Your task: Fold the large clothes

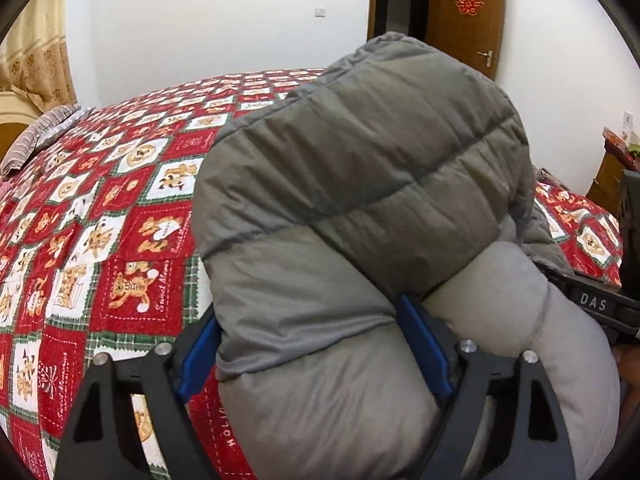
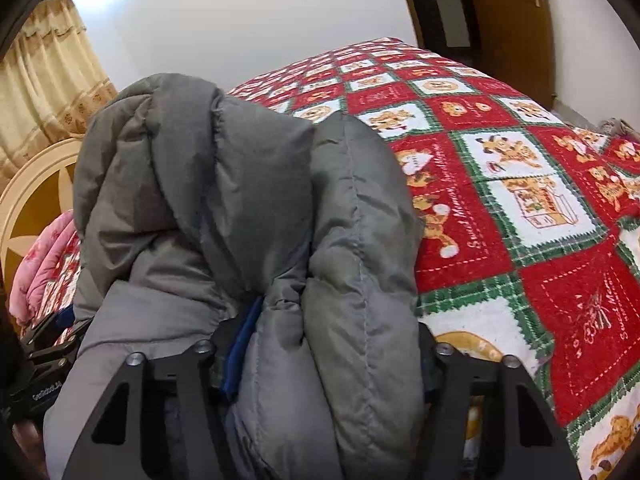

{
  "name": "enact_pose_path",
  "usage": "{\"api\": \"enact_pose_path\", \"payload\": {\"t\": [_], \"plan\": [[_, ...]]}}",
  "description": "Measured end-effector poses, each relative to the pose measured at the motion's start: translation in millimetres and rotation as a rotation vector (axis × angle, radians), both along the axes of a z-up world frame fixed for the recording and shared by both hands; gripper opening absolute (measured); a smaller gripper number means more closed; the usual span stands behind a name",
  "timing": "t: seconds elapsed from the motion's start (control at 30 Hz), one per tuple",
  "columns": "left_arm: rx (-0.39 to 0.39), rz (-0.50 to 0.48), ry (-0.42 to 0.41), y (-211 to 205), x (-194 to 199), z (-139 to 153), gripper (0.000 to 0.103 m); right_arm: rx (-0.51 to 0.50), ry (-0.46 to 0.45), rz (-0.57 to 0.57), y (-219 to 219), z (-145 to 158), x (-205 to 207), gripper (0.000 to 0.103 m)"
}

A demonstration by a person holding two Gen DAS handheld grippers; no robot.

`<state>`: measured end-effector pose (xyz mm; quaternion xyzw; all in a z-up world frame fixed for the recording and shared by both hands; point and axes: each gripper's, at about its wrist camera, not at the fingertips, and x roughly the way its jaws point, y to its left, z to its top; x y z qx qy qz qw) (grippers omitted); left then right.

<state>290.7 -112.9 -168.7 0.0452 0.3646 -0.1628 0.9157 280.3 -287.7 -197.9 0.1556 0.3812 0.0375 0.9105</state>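
Right in front of you, your left gripper [image 1: 316,344] has its blue pads [image 1: 424,344] pressed into a thick fold of the grey puffer jacket [image 1: 360,184], so it grasps the jacket. Your right gripper [image 2: 328,360] likewise clamps a bunched roll of the same jacket [image 2: 224,208]; only its left blue pad [image 2: 240,344] shows, the other is buried in fabric. The jacket bulges high between both grippers and blocks most of your forward view.

Beneath it lies the red, white and green bear-print bedspread [image 1: 120,208], flat and open to the left and far side. A striped cloth [image 1: 44,136] sits at the far left edge, a pink quilt [image 2: 44,264] near the headboard [image 2: 36,192]. Beyond the bed stand a white wall [image 1: 208,20], curtains [image 2: 44,80] and a wooden door [image 1: 468,16].
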Motion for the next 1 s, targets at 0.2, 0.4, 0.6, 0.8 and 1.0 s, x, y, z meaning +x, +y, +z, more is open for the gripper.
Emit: {"api": "enact_pose_path", "payload": {"t": [0.2,0.4,0.6,0.8,1.0], "plan": [[0.016,-0.027,-0.027,-6,-8,3,0.069,-0.014,0.003,0.016,4,0,2,0.048],[0.086,-0.043,-0.09,-13,-18,10,0.036,-0.001,-0.025,0.066,12,4,-3,0.026],[0.098,-0.023,-0.115,-6,-32,30,0.023,0.016,-0.062,0.077,15,14,-14,0.018],[0.13,0.003,-0.165,7,-53,54,0.021,0.051,-0.076,0.111,27,23,-25,0.017],[0.111,0.048,-0.177,38,-69,76,0.02,0.061,-0.106,0.168,52,45,-38,0.017]]}}
